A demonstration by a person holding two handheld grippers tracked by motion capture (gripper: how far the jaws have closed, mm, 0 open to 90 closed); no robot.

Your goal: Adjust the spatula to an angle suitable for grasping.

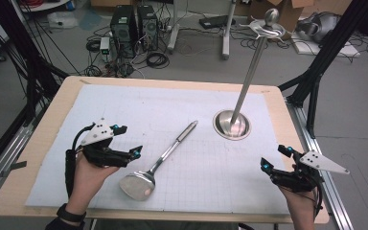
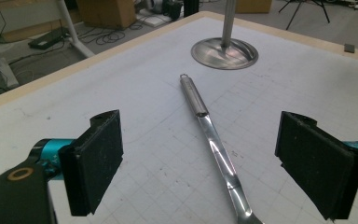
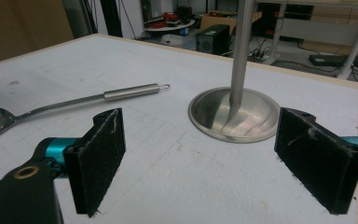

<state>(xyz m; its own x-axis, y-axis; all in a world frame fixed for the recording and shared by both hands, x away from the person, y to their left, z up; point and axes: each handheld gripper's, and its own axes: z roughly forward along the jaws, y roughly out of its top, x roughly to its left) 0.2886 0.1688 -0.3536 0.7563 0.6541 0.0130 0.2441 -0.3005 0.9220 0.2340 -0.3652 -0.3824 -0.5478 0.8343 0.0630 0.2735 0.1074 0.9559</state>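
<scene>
light: bright, even, from above | shadows: soft, faint | glare: shiny spots on stand base (image 3: 235, 114) and ladle (image 1: 139, 184) | focus: high view a bit soft, near pads (image 2: 95, 158) slightly blurry

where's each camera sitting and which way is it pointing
High view: above the person's side, looking forward and down at the table; both hands, the left gripper and the right gripper show.
Left gripper view: rides the left gripper, looking along the ladle; its open jaws show.
Right gripper view: rides the right gripper, facing the stand; its open jaws show.
All share ladle and stand.
</scene>
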